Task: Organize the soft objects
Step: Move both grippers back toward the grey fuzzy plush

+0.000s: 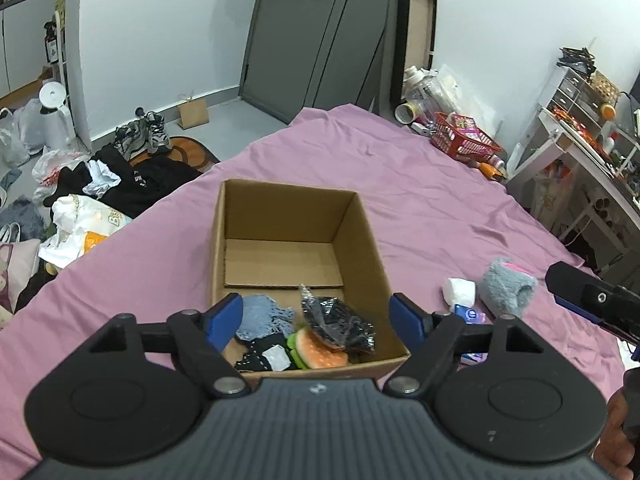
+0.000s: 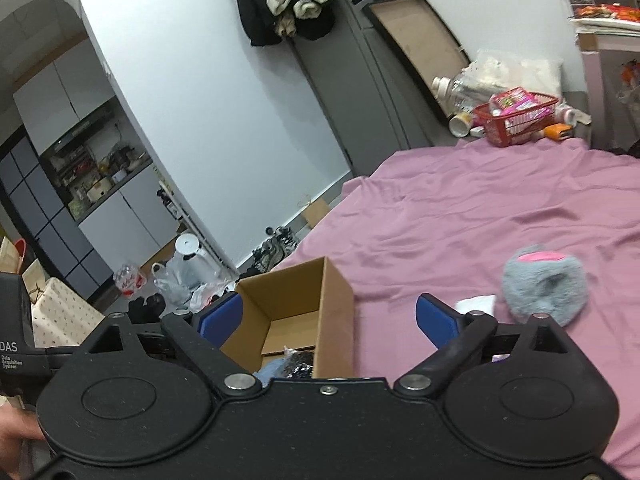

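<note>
Soft objects partly sorted — a blue knit piece (image 1: pixel 262 316), a burger-shaped toy (image 1: pixel 320 354) and dark items already lie in the cardboard box (image 1: pixel 296 216) just below the left hand-held gripper (image 1: pixel 316 318), wide open and empty, while a grey fuzzy slipper (image 1: pixel 506 286) and white roll (image 1: pixel 459 291) wait on the bed (image 1: pixel 420 200) to its right — beside the equally open, empty right hand-held gripper (image 2: pixel 328 320).

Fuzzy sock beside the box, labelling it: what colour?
Grey with a pink patch; clearest in the right wrist view.

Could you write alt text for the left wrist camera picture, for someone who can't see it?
An open left claw hovers over a cardboard box on a pink bedsheet, holding a burger toy and dark fabric items. A fluffy grey slipper lies outside.
</note>
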### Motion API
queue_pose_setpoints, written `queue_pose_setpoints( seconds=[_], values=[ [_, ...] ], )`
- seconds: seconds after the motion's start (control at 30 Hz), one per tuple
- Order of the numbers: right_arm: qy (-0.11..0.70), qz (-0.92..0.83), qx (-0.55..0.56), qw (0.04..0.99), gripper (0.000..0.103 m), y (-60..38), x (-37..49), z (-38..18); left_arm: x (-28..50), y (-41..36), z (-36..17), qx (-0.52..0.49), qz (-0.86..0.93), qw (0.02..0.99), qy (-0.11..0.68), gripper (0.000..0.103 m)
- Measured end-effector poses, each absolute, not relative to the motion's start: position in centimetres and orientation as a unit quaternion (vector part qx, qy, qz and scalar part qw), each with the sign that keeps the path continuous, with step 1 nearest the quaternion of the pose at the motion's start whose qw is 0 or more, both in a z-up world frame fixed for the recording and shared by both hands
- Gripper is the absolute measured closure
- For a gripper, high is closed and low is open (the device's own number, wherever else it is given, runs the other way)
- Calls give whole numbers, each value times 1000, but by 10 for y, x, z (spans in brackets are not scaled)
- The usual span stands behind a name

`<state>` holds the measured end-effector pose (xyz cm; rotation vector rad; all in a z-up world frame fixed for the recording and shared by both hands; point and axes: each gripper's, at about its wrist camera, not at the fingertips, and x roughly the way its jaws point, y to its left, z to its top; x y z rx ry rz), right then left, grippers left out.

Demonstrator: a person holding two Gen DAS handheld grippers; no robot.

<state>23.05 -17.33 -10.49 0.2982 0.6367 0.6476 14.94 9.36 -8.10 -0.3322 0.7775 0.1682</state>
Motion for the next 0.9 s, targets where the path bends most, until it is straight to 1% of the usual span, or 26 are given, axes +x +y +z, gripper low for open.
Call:
queue_pose_setpoints(
  seconds=[0.37, 0.47, 0.67, 0.9],
  values=[
    [299, 290, 153, 896, 9, -212, 225, -99, 147, 65, -70, -152, 73, 911, 375, 24],
    [297, 280, 156, 899, 5, -225, 223, -100, 148, 58, -69, -150, 66, 912, 376, 24],
    [305, 263, 157, 902, 2, -244, 225, -104, 155, 39, -69, -132, 46, 915, 379, 24],
    [314, 242, 163, 904, 2, -262, 231, -115, 170, 20, -72, -119, 28, 916, 383, 24]
  ],
)
